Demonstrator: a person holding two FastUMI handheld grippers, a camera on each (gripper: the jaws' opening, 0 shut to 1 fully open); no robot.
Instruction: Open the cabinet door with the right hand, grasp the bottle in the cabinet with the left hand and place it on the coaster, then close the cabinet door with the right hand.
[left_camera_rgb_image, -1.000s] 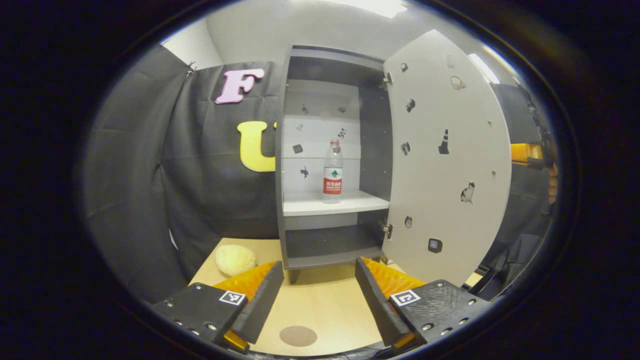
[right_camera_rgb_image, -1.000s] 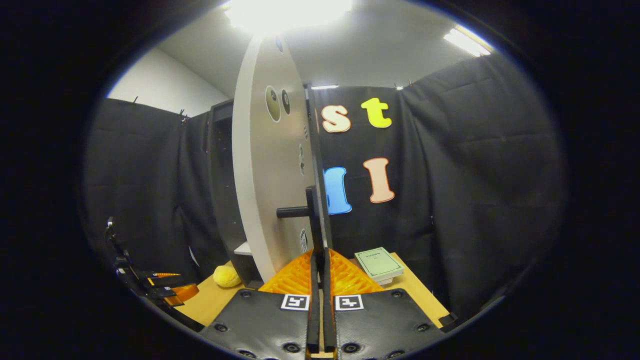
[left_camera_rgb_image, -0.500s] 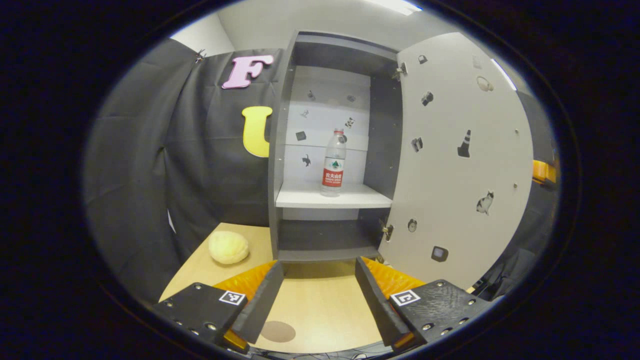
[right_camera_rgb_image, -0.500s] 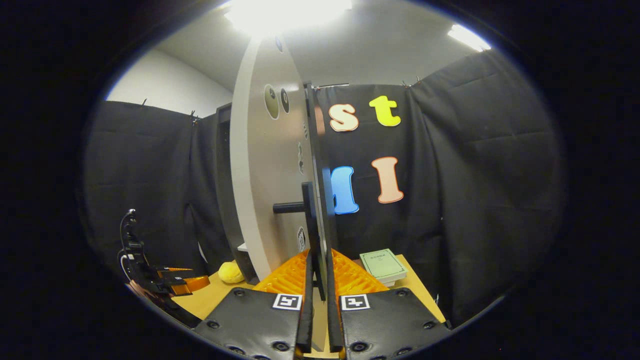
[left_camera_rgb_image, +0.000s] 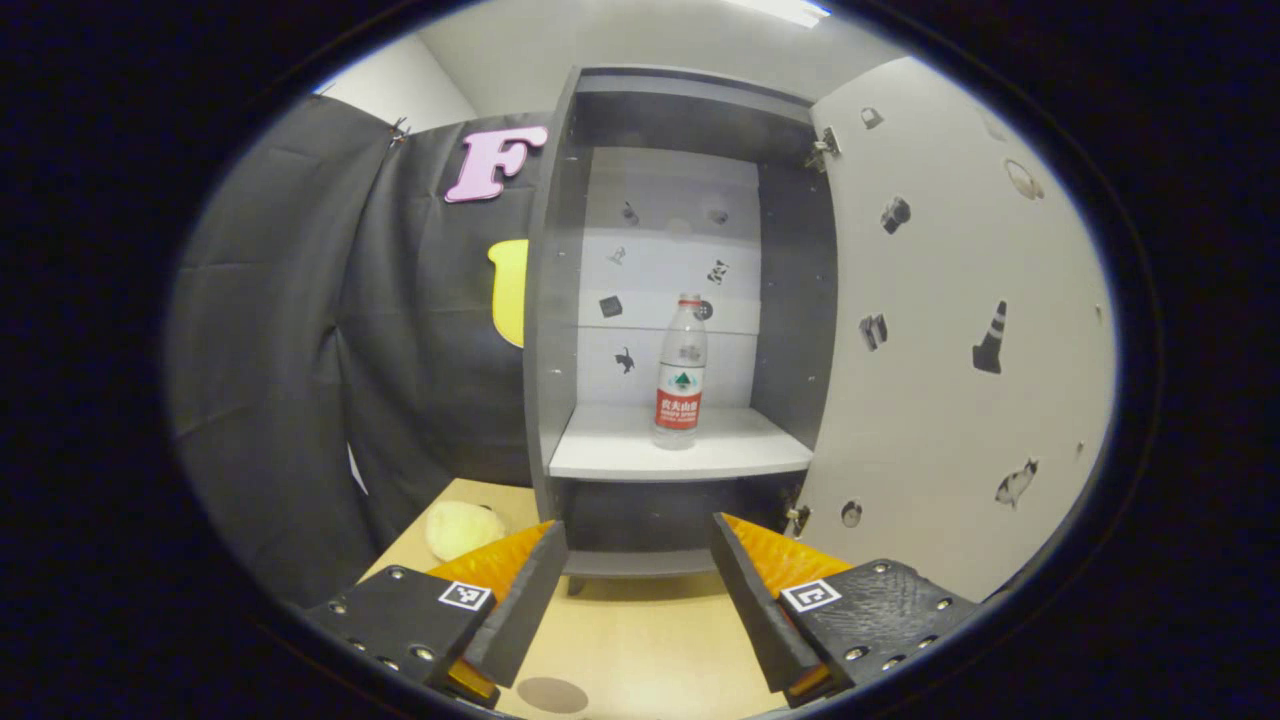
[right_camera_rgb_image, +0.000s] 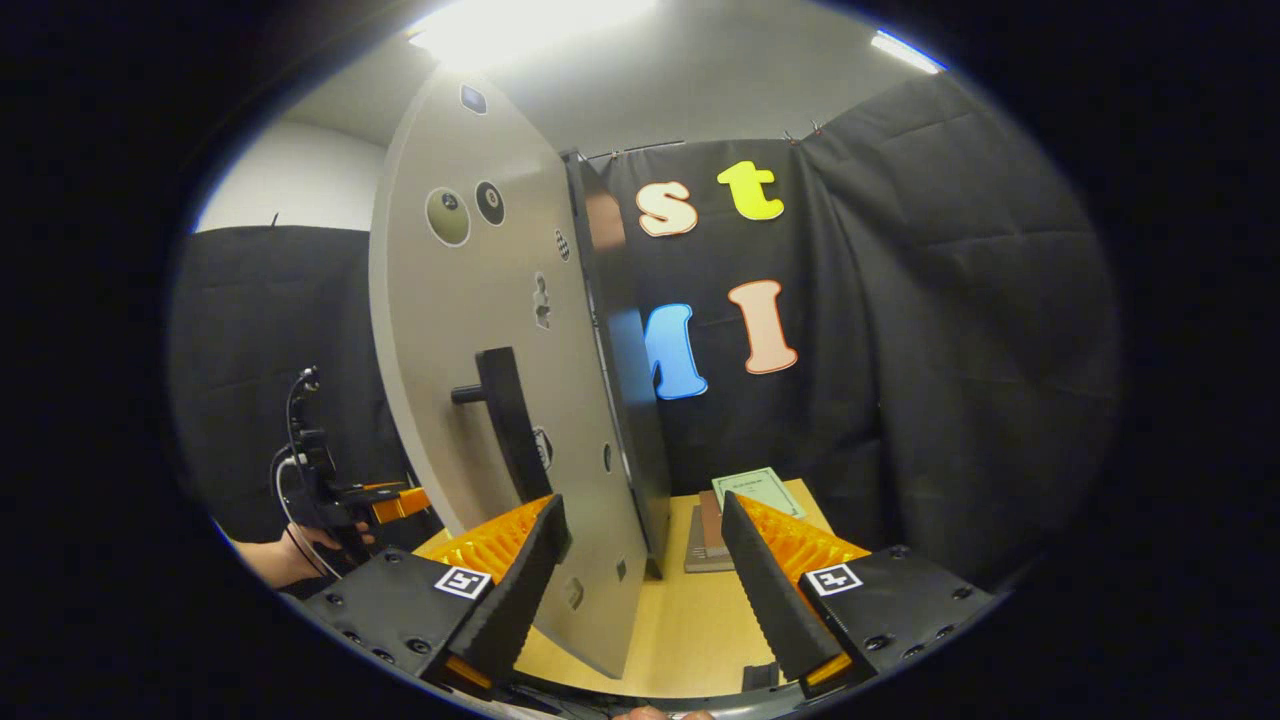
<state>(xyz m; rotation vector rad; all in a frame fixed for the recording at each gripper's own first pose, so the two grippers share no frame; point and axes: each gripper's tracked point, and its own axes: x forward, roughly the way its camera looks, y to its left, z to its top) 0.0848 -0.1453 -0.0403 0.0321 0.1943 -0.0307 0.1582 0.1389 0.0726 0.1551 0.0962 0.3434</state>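
In the left gripper view a clear water bottle with a red label stands upright on the white middle shelf of the grey cabinet. The cabinet door is swung wide open to the right. My left gripper is open, in front of and below the bottle, apart from it. A brown round coaster lies on the wooden table by the lower edge. In the right gripper view my right gripper is open, with the door standing edge-on between its fingers and the dark handle just beyond.
A yellow soft lump lies on the table left of the cabinet. Stacked books lie behind the door near the cloth wall. In the right gripper view a hand holds the left gripper at the left.
My right gripper has opened and let go of the door, which now stands wider open. My left gripper has moved nearer the cabinet, so the bottle looks larger.
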